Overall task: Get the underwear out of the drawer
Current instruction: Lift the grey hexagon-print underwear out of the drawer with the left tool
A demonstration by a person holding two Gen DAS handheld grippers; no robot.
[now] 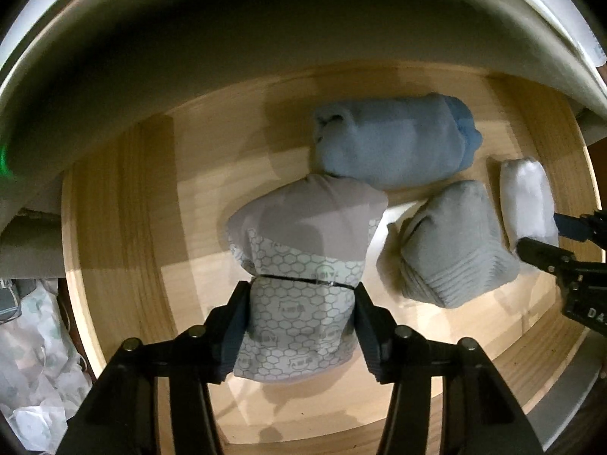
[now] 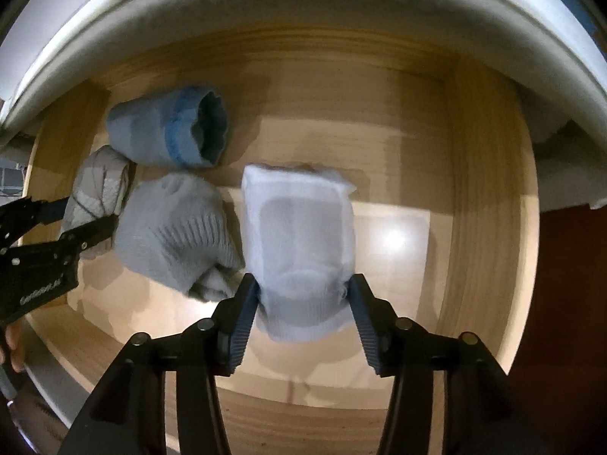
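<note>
The wooden drawer (image 1: 125,204) stands pulled out under a pale overhanging front, and four rolled bundles lie on its floor. Farthest back lies the blue roll (image 1: 394,140); nearer, in a row, sit the hexagon-patterned underwear (image 1: 303,284) on the left, the ribbed grey bundle (image 1: 451,242) in the middle and the white bundle (image 2: 299,250) on the right. The left gripper (image 1: 301,337) points down with its jaws pinching the near end of the patterned roll, the fabric bulging between them. The right gripper (image 2: 301,326) brackets the white bundle, its jaws at either side of the near end; whether they truly press I cannot tell. The step looks like the grasp just before lifting; the next move probably calls for a firm squeeze and a straight rise clear of the drawer front. Only the left view shows crumpled plastic bags (image 1: 34,360) outside the drawer; only the right view shows the blue roll's open cuff and fingers (image 2: 13,345) at the left edge.
</note>
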